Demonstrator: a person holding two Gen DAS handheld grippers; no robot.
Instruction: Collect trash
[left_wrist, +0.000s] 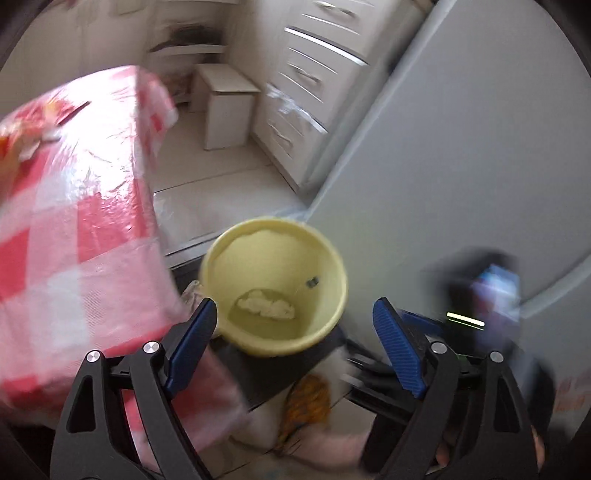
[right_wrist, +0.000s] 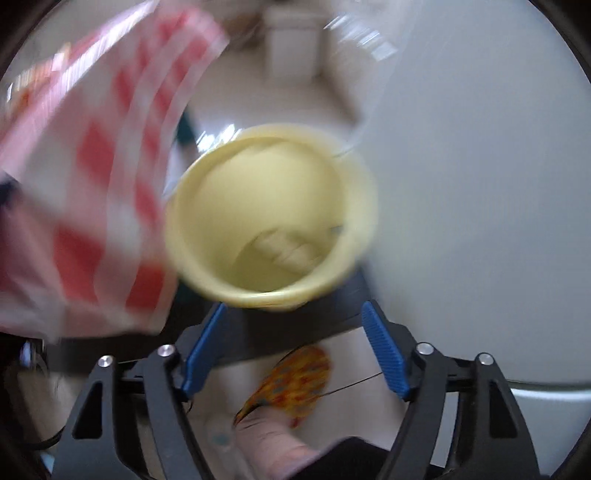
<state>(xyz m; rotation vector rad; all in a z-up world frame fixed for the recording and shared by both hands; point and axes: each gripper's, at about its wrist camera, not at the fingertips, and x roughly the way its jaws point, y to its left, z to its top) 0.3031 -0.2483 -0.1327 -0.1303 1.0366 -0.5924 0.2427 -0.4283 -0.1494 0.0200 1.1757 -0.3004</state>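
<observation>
Left wrist view: your left tongs (left_wrist: 293, 334) stand wide open with nothing between the blue pads (left_wrist: 397, 345). Just beyond them sits a yellow bin (left_wrist: 325, 254), round and open-topped. Inside it, on the bottom, lies one crumpled piece of white paper trash (left_wrist: 266, 307); a small dark item on the inner wall is too small to identify. The bin stands on a dark base (left_wrist: 255, 369). To your left, a table covered by a red-and-white checked cloth (left_wrist: 81, 206) hangs close to the bin, its edge almost touching the left pad. To your right, a large grey appliance panel (left_wrist: 461, 155) rises just beside the bin. Pale floor (left_wrist: 221, 192) lies open beyond the bin, up to a white drawer unit (left_wrist: 314, 85). An orange patterned item (left_wrist: 308, 404) lies on the floor below the tongs. The other device appears blurred at lower right.

Right wrist view: your right tongs (right_wrist: 291, 349) are also spread wide and empty. The bin (right_wrist: 184, 221) is directly ahead, with the paper trash (right_wrist: 286, 249) at its bottom. The cloth (right_wrist: 92, 177) crowds the left; the grey panel (right_wrist: 480, 184) fills the right. The picture is motion-blurred.
</observation>
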